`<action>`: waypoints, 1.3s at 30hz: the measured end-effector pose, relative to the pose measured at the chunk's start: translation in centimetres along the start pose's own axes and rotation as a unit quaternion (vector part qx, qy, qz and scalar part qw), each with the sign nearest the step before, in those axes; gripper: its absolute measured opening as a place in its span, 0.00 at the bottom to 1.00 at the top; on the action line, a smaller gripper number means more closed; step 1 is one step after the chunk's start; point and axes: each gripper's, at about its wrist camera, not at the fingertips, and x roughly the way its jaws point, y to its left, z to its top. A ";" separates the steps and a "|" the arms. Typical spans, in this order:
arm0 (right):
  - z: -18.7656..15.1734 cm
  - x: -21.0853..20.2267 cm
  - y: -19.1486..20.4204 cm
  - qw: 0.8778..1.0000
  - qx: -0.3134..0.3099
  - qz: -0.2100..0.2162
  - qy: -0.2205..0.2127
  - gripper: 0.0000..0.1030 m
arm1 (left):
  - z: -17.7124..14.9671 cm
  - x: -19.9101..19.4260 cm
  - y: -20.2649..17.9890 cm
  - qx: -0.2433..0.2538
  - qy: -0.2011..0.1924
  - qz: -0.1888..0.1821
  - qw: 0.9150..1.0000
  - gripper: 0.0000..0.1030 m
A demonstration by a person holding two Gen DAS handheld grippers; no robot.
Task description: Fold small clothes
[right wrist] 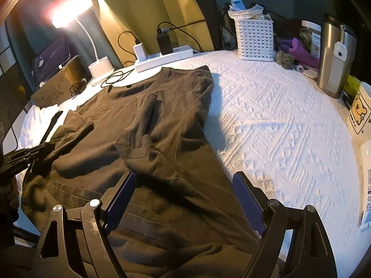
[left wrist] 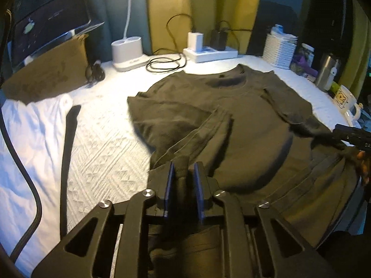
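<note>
A dark olive T-shirt (left wrist: 243,115) lies flat on the white quilted cover (left wrist: 104,143), collar at the far end and both sleeves folded in over the body. My left gripper (left wrist: 183,169) is shut on a bunched fold of the shirt's near hem, which stands up between the blue pads. In the right wrist view the shirt (right wrist: 148,120) fills the left half. My right gripper (right wrist: 184,188) hovers open just above the shirt's lower right part, with cloth below the pads but nothing pinched. The left gripper (right wrist: 43,149) shows at the left edge, on the shirt's side.
Along the far edge stand a white lamp base (left wrist: 127,52), a power strip (left wrist: 209,53) with chargers and coiled cable, and a white basket (right wrist: 254,38). A steel tumbler (right wrist: 334,58) and a mug (right wrist: 360,111) sit at the right. A cardboard box (left wrist: 46,74) and a black strap (left wrist: 68,153) lie at the left.
</note>
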 end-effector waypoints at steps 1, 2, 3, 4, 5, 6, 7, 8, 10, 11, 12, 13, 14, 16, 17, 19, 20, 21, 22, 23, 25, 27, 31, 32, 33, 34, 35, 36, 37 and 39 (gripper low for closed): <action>0.0 0.0 0.0 1.000 0.001 0.000 0.000 0.84 | 0.1 0.0 -0.3 0.003 0.000 -0.005 1.000 0.05; -0.1 0.0 -0.1 1.000 0.002 0.000 -0.001 0.84 | 0.2 0.0 -0.5 0.005 -0.001 -0.008 1.000 0.03; -0.1 -0.1 -0.1 1.000 0.003 0.000 -0.001 0.84 | 0.3 0.0 -0.8 0.007 -0.001 -0.015 1.000 0.02; -0.1 -0.1 -0.1 1.000 0.003 0.001 -0.001 0.84 | 0.4 0.1 -1.1 0.007 0.001 -0.025 1.000 0.01; -0.2 -0.1 -0.1 1.000 0.004 0.001 -0.001 0.84 | 0.4 0.2 -1.5 0.008 0.003 -0.033 0.999 0.01; -0.2 -0.2 -0.1 1.000 0.004 0.001 -0.001 0.84 | 0.4 0.3 -1.9 0.009 0.005 -0.040 0.999 0.01; -0.3 -0.2 -0.2 1.000 0.005 0.001 -0.001 0.84 | 0.4 0.6 -2.3 0.012 0.010 -0.047 0.999 0.01; -0.4 -0.3 -0.2 1.000 0.006 0.000 -0.001 0.84 | 0.3 0.7 -2.6 0.013 0.012 -0.052 0.999 0.00; -0.5 -0.4 -0.4 1.000 0.010 -0.002 -0.002 0.84 | 0.1 1.1 -3.2 0.015 0.021 -0.063 0.998 0.00; -0.6 -0.5 -0.6 1.000 0.012 -0.003 -0.002 0.84 | -0.1 1.2 -3.4 0.016 0.025 -0.067 0.997 0.00; -0.7 -0.5 -0.7 1.000 0.013 -0.005 -0.002 0.84 | -0.2 1.3 -3.6 0.016 0.029 -0.071 0.997 0.00; -0.7 -0.5 -0.9 1.000 0.015 -0.006 -0.001 0.84 | -0.4 1.4 -3.8 0.017 0.035 -0.076 0.996 0.00; -0.8 -0.6 -1.0 1.000 0.017 -0.007 -0.001 0.84 | -0.6 1.5 -3.9 0.019 0.040 -0.077 0.996 0.00; -0.9 -0.7 -1.2 1.000 0.019 -0.008 -0.001 0.84 | -0.9 1.2 -4.0 0.026 0.046 -0.073 0.996 0.00; -0.9 -0.7 -1.3 1.000 0.019 -0.009 -0.001 0.84 | -0.9 0.9 -3.9 0.027 0.047 -0.064 0.996 0.00; -0.8 -0.7 -1.3 1.000 0.018 -0.010 -0.002 0.84 | -0.7 0.2 -3.3 0.028 0.043 -0.041 0.998 0.01; -0.8 -0.7 -1.2 1.000 0.017 -0.009 -0.003 0.84 | -0.5 0.0 -2.9 0.028 0.040 -0.029 0.998 0.01; -0.7 -0.7 -1.1 1.000 0.015 -0.009 -0.003 0.84 | -0.2 -0.3 -2.2 0.024 0.032 -0.011 0.999 0.03; -0.6 -0.6 -1.0 1.000 0.014 -0.009 -0.003 0.84 | -0.1 -0.3 -1.7 0.020 0.028 -0.002 0.999 0.04; -0.5 -0.5 -0.9 1.000 0.013 -0.007 -0.002 0.84 | 0.0 -0.2 -1.1 0.015 0.026 0.007 1.000 0.08; -0.4 -0.3 -0.7 1.000 0.011 -0.004 0.000 0.84 | 0.2 0.5 -0.2 0.009 0.031 0.018 0.999 0.14; -0.4 -0.1 -0.4 1.000 0.007 -0.002 0.002 0.84 | 0.2 1.2 0.1 0.009 0.035 0.024 0.999 0.15; -0.5 0.0 -0.3 1.000 0.006 -0.003 0.006 0.84 | 0.3 1.8 0.4 0.004 0.039 0.026 0.999 0.30; -0.6 0.0 -0.5 1.000 0.008 -0.005 0.007 0.84 | 0.4 1.6 0.6 0.001 0.036 0.026 0.999 0.37; -0.6 0.0 -0.6 1.000 0.010 -0.006 0.007 0.84 | 0.4 1.2 0.7 -0.003 0.030 0.027 0.999 0.43; -0.6 0.0 -0.7 1.000 0.011 -0.007 0.007 0.84 | 0.5 1.0 0.8 -0.005 0.027 0.030 0.999 0.45; -0.6 0.0 -0.8 1.000 0.012 -0.008 0.007 0.84 | 0.5 0.8 1.0 -0.006 0.024 0.034 0.999 0.48; -0.6 0.0 -0.9 1.000 0.013 -0.009 0.006 0.84 | 0.5 0.5 1.3 -0.007 0.020 0.039 0.999 0.49; -0.6 0.0 -0.9 1.000 0.014 -0.009 0.006 0.84 | 0.5 0.5 1.5 -0.008 0.021 0.043 0.999 0.50; -0.5 0.1 -1.0 1.000 0.013 -0.009 0.006 0.84 | 0.4 1.2 2.2 -0.010 0.030 0.051 0.998 0.50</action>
